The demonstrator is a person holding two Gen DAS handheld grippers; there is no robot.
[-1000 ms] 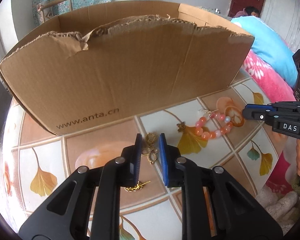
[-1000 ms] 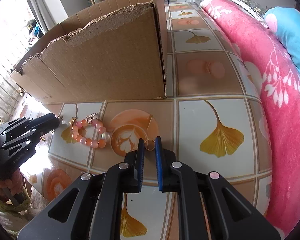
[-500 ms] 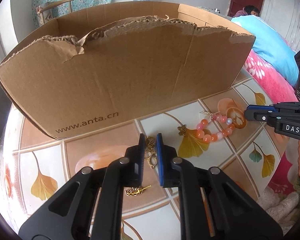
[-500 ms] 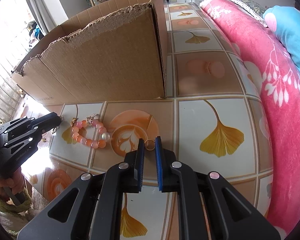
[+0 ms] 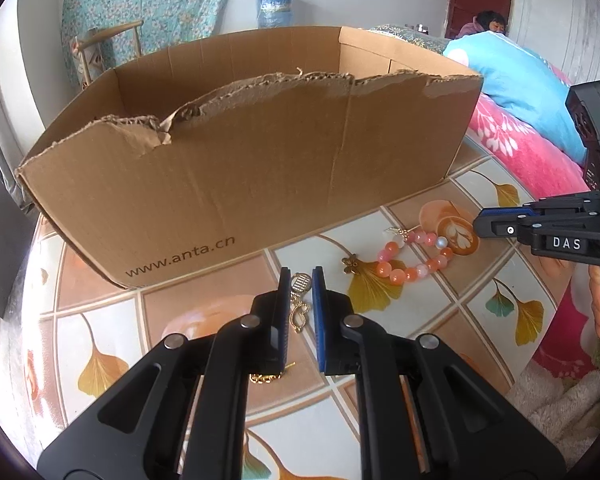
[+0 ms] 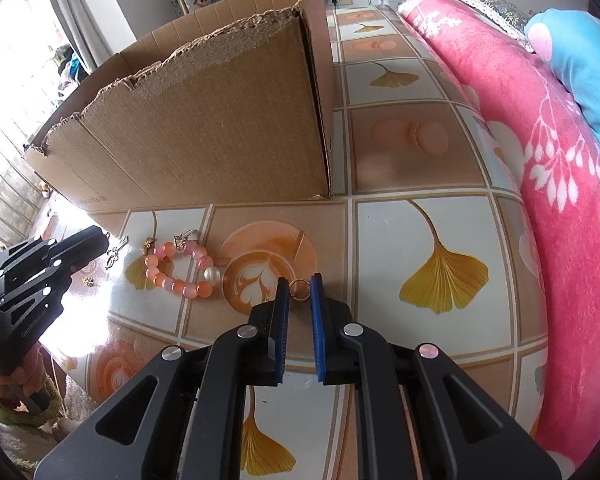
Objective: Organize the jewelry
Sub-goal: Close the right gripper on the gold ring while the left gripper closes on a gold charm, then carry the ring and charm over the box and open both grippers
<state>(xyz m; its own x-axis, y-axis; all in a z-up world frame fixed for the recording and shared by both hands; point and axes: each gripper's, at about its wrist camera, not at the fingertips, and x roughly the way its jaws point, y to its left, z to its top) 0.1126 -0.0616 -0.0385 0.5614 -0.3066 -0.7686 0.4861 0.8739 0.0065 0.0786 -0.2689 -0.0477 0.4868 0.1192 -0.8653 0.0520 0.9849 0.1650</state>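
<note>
Jewelry is only starting toward the cardboard box (image 5: 260,168): left gripper (image 5: 300,300) clamps a gold earring (image 5: 299,312), right gripper (image 6: 299,294) pinches a gold ring (image 6: 299,289), while the bead bracelet (image 5: 412,258) lies mid-frame on the table (image 6: 420,240).

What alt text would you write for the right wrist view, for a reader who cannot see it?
The right gripper pinches a small gold ring between its blue-padded jaws, over a tabletop with a ginkgo-leaf pattern. To its left lies an orange and pink bead bracelet, with the torn brown cardboard box behind it, and the left gripper at the picture's left edge.
</note>
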